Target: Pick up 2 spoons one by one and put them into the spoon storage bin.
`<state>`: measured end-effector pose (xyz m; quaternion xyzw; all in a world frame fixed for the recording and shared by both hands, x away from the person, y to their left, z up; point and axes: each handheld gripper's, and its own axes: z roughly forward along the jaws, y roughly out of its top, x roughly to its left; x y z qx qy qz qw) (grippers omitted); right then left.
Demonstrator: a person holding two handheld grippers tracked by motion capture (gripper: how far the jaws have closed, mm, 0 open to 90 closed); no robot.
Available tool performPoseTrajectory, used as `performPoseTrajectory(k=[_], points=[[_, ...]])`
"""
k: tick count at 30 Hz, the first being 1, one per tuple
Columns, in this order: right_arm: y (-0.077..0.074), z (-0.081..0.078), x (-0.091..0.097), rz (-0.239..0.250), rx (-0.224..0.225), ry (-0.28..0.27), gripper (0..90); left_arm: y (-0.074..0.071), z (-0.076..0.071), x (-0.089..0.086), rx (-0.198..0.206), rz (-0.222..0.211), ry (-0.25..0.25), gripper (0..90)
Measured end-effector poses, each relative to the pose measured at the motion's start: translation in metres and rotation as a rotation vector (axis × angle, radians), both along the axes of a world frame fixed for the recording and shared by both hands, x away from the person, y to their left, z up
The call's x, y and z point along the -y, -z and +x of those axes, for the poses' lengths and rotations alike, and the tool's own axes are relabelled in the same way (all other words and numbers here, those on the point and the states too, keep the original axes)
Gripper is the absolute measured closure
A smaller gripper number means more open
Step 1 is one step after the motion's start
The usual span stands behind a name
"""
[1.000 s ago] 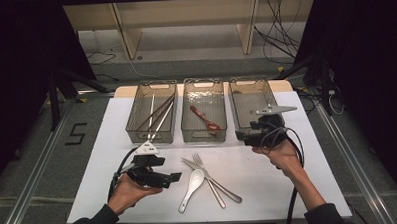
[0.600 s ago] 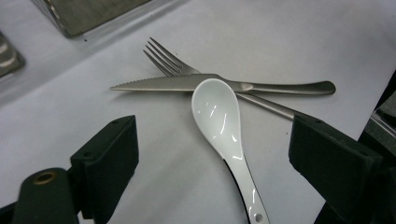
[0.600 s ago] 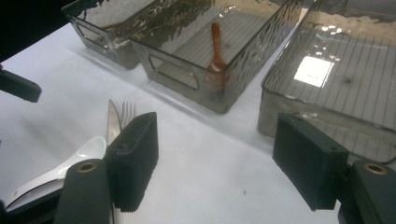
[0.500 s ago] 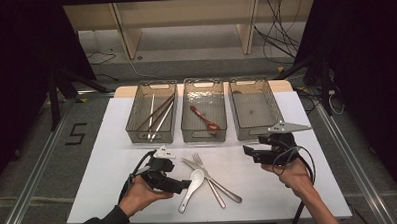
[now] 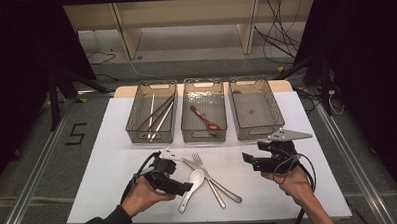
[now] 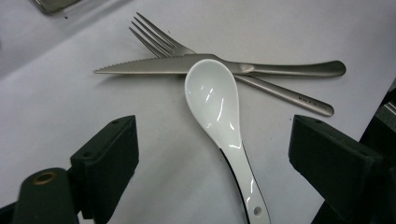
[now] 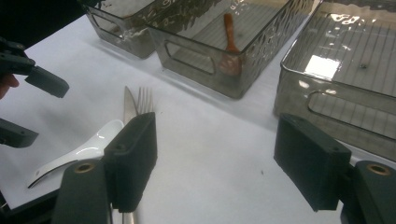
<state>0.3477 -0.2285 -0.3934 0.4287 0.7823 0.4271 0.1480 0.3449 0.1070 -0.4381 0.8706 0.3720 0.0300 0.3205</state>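
Observation:
A white ceramic spoon (image 5: 191,182) lies on the white table near the front, its bowl resting on a crossed steel knife (image 5: 214,181) and fork (image 5: 209,184). My left gripper (image 5: 183,189) is open at the spoon's handle end. In the left gripper view the spoon (image 6: 219,112) runs between the two spread jaws, its handle low between them, with the knife (image 6: 154,65) and fork (image 6: 159,39) beyond. My right gripper (image 5: 248,160) hovers open and empty to the right of the cutlery. In the right gripper view the spoon (image 7: 79,151) lies to the left.
Three clear bins stand in a row behind. The left bin (image 5: 152,138) holds chopsticks (image 5: 156,113), the middle bin (image 5: 204,138) a brown spoon (image 5: 205,118), and the right bin (image 5: 257,135) nothing. White table (image 5: 299,188) lies bare at the front right.
My right gripper has drawn back from the right bin toward the front of the table. My left gripper has moved right, up to the white spoon's handle.

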Motion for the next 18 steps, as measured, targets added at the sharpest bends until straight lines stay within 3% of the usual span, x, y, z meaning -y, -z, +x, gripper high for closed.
performPoseTrajectory(k=[11, 18], points=[[0.004, -0.005, -0.002, -0.003, -0.012, -0.015, 30.7, 0.012, -0.004, 0.018, -0.032, 0.074, 0.047, 16.8], [0.005, -0.008, -0.004, -0.004, -0.019, -0.026, 30.7, 0.02, -0.008, 0.028, -0.024, 0.134, 0.082, 25.5]])
